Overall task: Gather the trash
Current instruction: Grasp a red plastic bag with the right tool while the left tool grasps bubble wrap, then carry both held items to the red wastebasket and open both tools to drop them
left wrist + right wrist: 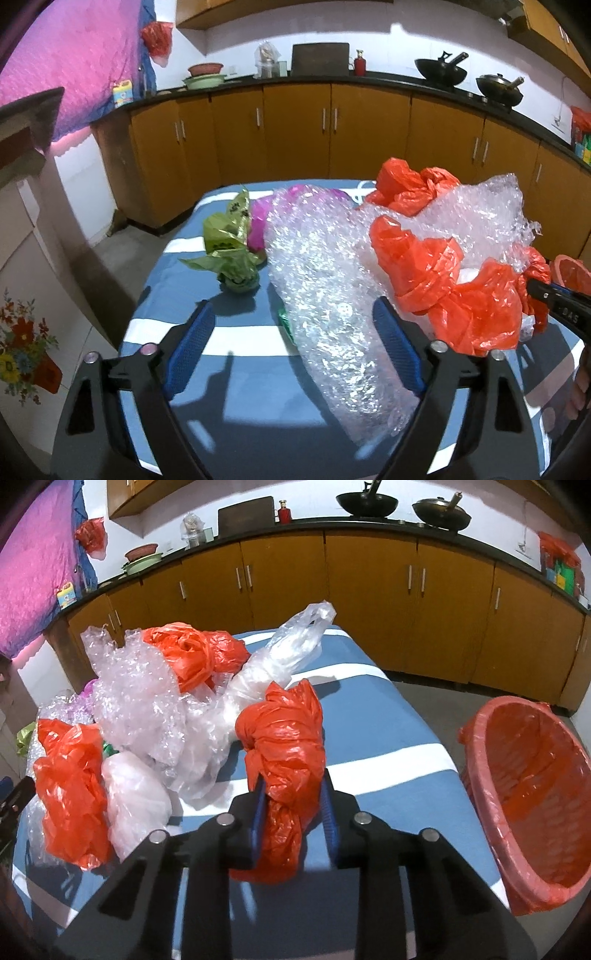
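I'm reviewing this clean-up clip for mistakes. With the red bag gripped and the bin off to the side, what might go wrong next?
The right hand-held gripper pinches only a fold of the crumpled red plastic bag, so it may slip before reaching the red-lined basket bin. The bag also touches the clear plastic bag beside it and may drag it along.

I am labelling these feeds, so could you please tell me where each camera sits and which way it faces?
Left wrist: on the left tool, looking forward across the striped table at bubble wrap and a green bag; its open fingers show.
Right wrist: on the right tool, facing the pile, bin to the right; its fingers grip a red bag.
Shared: table, bubble wrap, red bags, kitchen cabinets.
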Motion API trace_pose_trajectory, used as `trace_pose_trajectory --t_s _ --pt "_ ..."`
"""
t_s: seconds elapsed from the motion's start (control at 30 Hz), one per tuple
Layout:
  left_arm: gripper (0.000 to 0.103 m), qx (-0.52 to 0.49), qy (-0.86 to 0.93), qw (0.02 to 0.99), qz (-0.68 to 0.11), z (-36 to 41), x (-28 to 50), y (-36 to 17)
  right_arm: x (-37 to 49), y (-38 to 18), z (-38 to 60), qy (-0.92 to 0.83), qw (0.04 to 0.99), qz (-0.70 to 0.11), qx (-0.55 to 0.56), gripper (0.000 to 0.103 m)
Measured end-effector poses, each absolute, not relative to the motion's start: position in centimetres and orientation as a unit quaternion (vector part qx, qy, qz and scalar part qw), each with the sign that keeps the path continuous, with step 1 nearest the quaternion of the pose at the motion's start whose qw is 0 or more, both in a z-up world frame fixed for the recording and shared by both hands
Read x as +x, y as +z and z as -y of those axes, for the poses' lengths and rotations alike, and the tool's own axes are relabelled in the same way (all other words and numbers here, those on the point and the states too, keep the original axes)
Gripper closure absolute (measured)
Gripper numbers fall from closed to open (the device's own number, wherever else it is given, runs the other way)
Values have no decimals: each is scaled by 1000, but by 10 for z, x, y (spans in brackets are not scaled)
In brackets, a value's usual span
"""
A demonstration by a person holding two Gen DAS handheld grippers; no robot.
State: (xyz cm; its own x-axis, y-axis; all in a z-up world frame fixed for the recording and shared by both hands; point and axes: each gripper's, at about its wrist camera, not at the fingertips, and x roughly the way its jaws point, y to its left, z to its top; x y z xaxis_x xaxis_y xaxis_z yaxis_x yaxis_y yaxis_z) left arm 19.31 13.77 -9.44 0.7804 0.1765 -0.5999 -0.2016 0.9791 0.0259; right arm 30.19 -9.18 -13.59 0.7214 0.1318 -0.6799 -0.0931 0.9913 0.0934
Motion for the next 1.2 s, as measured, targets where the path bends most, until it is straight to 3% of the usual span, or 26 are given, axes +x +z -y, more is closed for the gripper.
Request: trace_pose_trajectory --t_s 0.17,0.33,0.43,1.2 --pt "38 -30 77 934 -346 -136 204 -105 293 -135 104 56 928 -367 35 77" --pt "80 -43 55 930 -362 -134 204 -111 286 -134 113 53 928 -366 40 77" --pt "90 -42 51 932 -356 -132 198 -105 281 -131 116 52 930 -362 41 77" --pt "92 -34 92 961 -258 -139 141 -26 225 -91 141 60 945 -318 55 77"
